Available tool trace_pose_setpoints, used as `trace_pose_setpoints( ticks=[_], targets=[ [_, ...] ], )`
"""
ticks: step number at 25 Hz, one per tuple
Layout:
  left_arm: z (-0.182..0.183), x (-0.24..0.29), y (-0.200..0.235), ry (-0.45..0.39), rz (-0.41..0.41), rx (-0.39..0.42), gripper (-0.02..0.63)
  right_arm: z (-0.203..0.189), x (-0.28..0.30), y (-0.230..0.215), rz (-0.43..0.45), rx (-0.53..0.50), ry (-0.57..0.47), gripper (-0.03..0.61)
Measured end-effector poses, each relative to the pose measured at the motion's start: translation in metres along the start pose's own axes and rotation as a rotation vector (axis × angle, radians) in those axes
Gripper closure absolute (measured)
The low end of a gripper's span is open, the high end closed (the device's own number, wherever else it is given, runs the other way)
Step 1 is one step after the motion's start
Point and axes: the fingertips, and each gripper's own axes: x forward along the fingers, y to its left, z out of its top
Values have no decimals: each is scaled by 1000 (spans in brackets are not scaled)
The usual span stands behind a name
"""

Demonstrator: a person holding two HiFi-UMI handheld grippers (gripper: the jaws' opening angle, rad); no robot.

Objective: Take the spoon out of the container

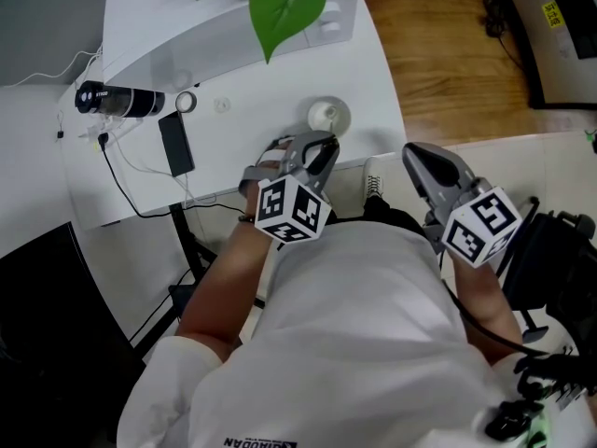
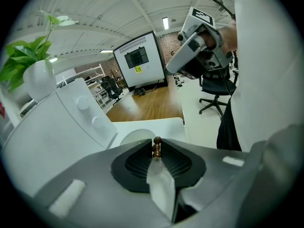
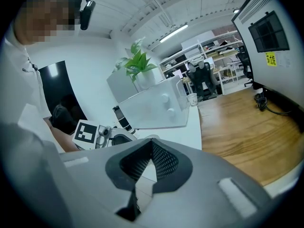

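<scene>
White is the surface point(image 1: 252, 124). Toward its 9 o'clock side a black cylinder point(image 1: 119, 100) and a black phone point(image 1: 176, 144) are laid near each other. At 12 o'clock a white box point(image 1: 215, 21) is set, with a green leaf point(image 1: 284, 3) hanging over it. Near the surface's 6 o'clock edge a round white container point(image 1: 328, 115) is placed. The left tool point(image 1: 326, 146) is held just at 6 o'clock of the container and pointed down toward it. Its jaws are narrowed onto the spoon point(image 2: 156, 147), whose brown beaded end is pinched between the pads at their very tips. The rest of the spoon is covered by the jaws, so it cannot be told whether its bowl sits inside the container. At 3 o'clock, past the surface's corner, the right tool point(image 1: 412, 155) is held. Its jaws are brought together with nothing between them.
</scene>
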Motion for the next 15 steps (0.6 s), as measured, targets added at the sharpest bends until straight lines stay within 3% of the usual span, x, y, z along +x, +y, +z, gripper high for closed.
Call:
trace_pose_setpoints(
  ticks=[10,15],
  targets=[
    [5,-10,10,-35,31,-63,557,4,7,4,22,-12,4,571],
    [11,-19,18,-92,41,-174,558,7,10,6,36,-25,8,572]
  ],
)
